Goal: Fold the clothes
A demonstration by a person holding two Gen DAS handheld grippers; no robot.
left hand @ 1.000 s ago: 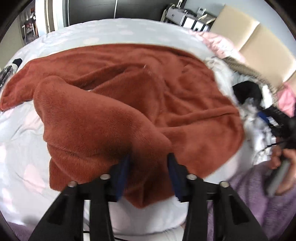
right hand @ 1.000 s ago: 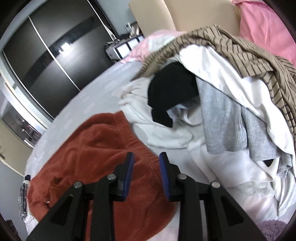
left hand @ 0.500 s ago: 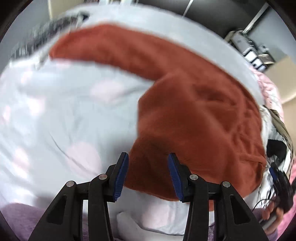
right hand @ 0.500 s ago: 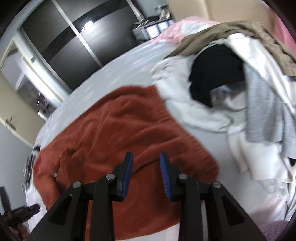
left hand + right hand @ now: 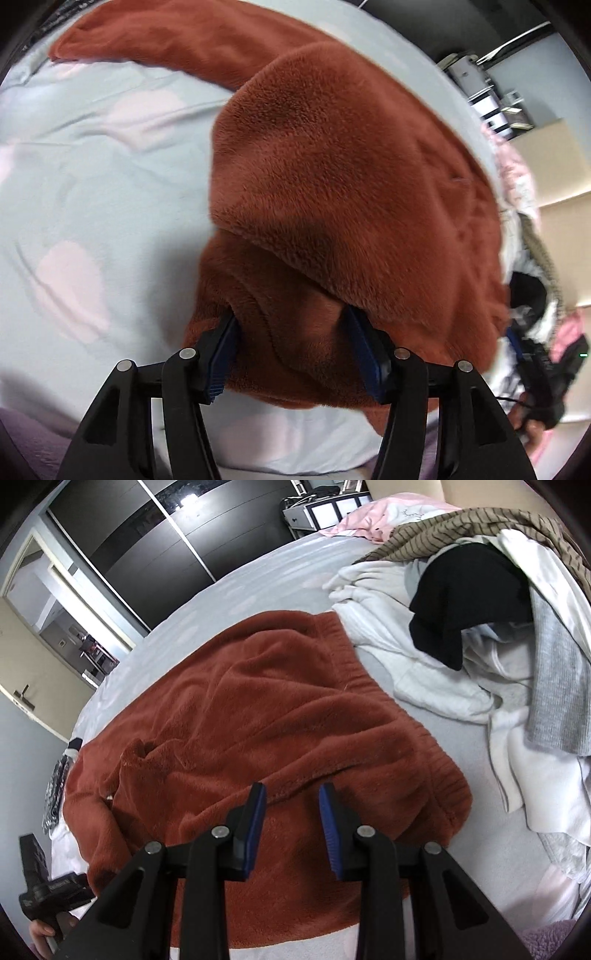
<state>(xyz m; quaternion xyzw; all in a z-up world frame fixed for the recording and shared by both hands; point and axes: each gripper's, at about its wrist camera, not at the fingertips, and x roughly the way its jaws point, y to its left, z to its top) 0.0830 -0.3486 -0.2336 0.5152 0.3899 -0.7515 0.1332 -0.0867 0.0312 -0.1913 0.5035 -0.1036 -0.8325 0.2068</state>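
- Left wrist view, nearest: the left gripper (image 5: 295,347) points down into the rust-red fleece garment (image 5: 332,184); its jaws are opening, a thick fold of fleece bunched between the blue pads (image 5: 364,350), which no longer clearly squeeze it.
- Right wrist view, nearest: the right gripper (image 5: 291,821) hovers over the garment's near part (image 5: 258,720), jaws partly apart, nothing between them.
- The garment lies spread across the bed (image 5: 92,184), one long part reaching toward the far left edge in the left view, its ribbed hem toward the laundry pile.
- The bed is covered by a pale grey sheet with faint pink spots, lightly creased.
- Just beyond the hem sits a heap of unfolded clothes (image 5: 498,646): white, grey, black and a brown striped piece, with a pink item behind.
- Farther off stand a dark sliding wardrobe (image 5: 147,535), a small shelf unit (image 5: 325,509) and an open doorway (image 5: 55,609).
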